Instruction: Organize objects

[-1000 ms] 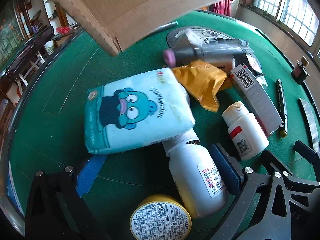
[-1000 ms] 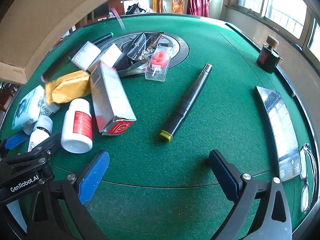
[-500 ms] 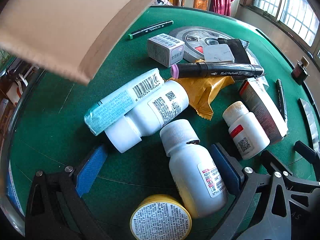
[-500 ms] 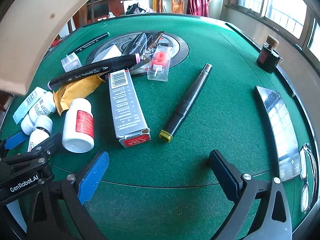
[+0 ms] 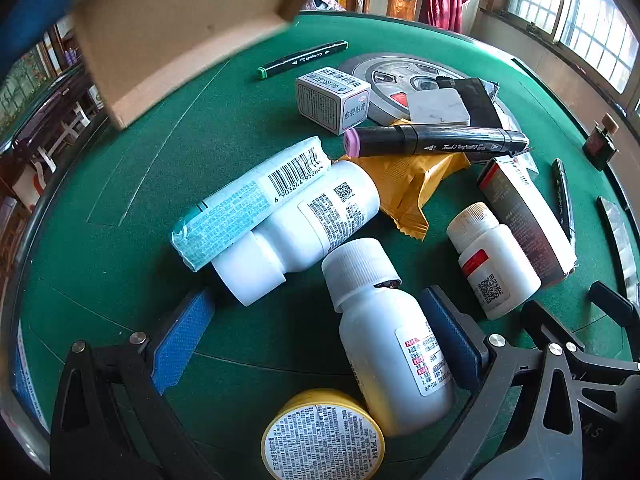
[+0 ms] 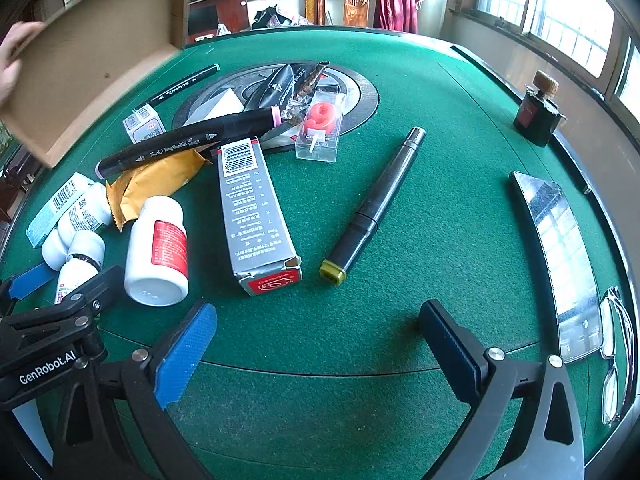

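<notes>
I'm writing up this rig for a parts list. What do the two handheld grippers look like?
Both match: the left gripper and right gripper have black skeletal frames with triangular cut-outs and silver bolt heads. Each has two jaws faced with ribbed blue pads. In the right wrist view the left gripper's body carries white "GenRobot.AI" lettering. No cables show.

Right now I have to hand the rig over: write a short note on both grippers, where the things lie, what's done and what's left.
Left gripper: open, empty, a white bottle lying between its fingers.
Right gripper: open, empty, over bare felt.
A hand holds the cardboard box tilted above the table's left side.
Loose on the green table: bottles, black marker, grey carton, dark pen, yellow packet, tissue pack.
Done: nothing sorted.
Left: everything.
</notes>
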